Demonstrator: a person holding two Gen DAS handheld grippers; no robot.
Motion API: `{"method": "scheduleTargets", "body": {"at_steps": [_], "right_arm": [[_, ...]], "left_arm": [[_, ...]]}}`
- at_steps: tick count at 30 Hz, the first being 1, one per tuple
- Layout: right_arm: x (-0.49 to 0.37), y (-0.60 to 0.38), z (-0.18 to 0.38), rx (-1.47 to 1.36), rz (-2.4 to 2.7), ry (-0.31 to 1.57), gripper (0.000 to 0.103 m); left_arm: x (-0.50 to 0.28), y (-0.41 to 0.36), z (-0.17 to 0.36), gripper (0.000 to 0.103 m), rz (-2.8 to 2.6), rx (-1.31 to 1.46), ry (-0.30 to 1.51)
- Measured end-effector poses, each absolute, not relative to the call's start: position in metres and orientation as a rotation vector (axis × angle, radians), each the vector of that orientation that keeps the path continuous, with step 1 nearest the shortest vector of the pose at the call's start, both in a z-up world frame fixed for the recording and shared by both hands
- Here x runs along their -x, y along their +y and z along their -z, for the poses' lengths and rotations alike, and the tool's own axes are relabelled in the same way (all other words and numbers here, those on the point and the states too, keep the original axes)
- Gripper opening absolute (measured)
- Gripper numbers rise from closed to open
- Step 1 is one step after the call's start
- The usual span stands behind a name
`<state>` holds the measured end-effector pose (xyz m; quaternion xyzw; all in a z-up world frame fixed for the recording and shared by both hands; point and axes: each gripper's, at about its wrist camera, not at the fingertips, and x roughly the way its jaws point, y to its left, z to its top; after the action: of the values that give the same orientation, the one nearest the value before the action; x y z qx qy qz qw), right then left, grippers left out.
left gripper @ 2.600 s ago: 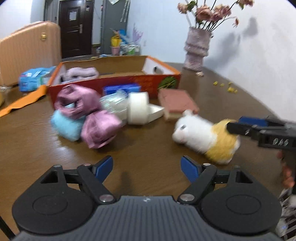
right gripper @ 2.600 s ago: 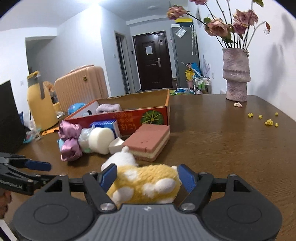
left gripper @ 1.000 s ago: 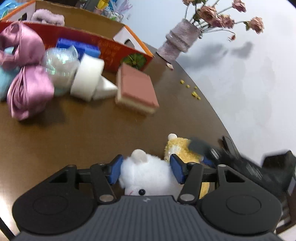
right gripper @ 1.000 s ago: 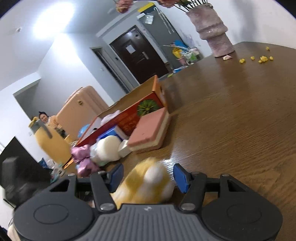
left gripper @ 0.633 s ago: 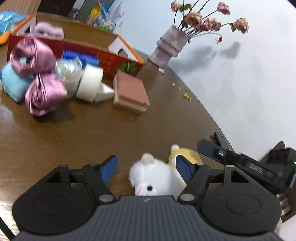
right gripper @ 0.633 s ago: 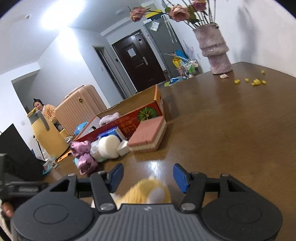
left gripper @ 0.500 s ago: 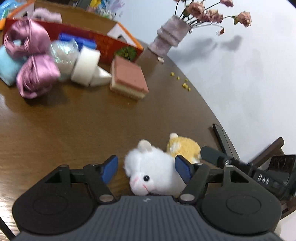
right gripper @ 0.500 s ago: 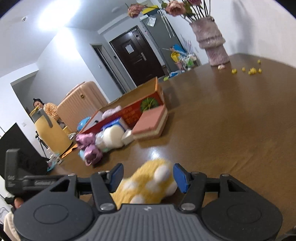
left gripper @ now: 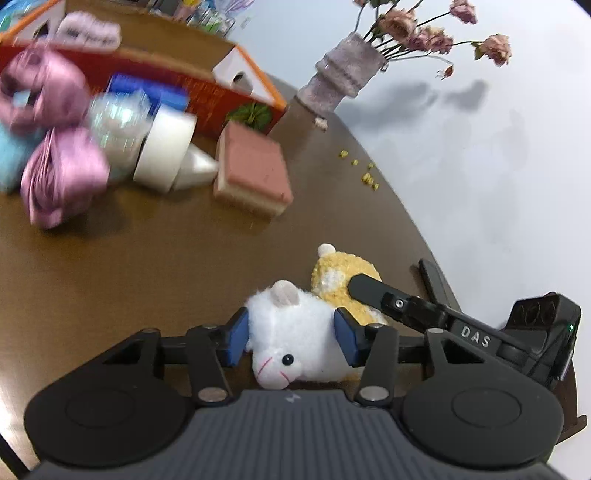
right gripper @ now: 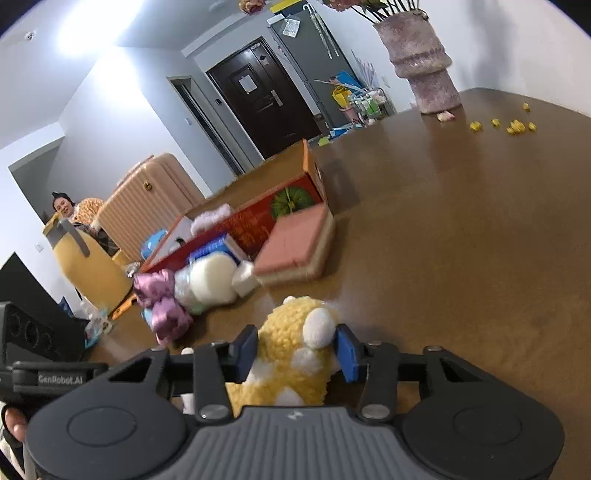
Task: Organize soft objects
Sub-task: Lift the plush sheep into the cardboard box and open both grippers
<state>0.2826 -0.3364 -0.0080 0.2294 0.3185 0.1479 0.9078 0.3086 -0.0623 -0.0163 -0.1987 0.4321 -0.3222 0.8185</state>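
Note:
A plush toy with a white head (left gripper: 295, 332) and a yellow, white-spotted body (right gripper: 295, 347) lies near the table's front edge. My left gripper (left gripper: 291, 341) is shut on its white head. My right gripper (right gripper: 297, 354) is shut on its yellow body, and its black finger (left gripper: 373, 291) shows across the body in the left wrist view. Further back lie a pink sponge (left gripper: 253, 171), a white foam roll (left gripper: 164, 151), purple satin scrunchies (left gripper: 61, 177) and an open red cardboard box (left gripper: 192, 92) holding a pale pink soft item (left gripper: 88, 31).
A vase of dried flowers (left gripper: 343, 77) stands at the back of the brown table (left gripper: 129, 266), with yellow crumbs (left gripper: 364, 173) near it. A blue packet (left gripper: 147, 86) leans on the box. A suitcase (right gripper: 147, 195) and a person (right gripper: 64, 205) are beyond the table.
Both grippers have closed on the plush toy: the left on the white head, the right on the yellow body. The view has shifted slightly.

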Motion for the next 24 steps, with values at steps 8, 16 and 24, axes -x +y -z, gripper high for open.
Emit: {"method": "scheduleTargets", "body": {"at_steps": [8, 16, 24], "right_arm": [[-0.371, -0.318, -0.082, -0.326, -0.372, 0.491, 0.044], [-0.529, -0.278, -0.098, -0.256, -0.397, 0.601, 0.044], [-0.605, -0.234, -0.034, -0.079, -0.276, 0.813, 0.047]], "left_arm": [[-0.389, -0.044, -0.057, 0.049, 0.696, 0.401, 0.729], [-0.508, -0.022, -0.057, 0.049, 0.555, 0.484, 0.794], [-0.566, -0.034, 0.012, 0.049, 0.463, 0.465, 0.993]]}}
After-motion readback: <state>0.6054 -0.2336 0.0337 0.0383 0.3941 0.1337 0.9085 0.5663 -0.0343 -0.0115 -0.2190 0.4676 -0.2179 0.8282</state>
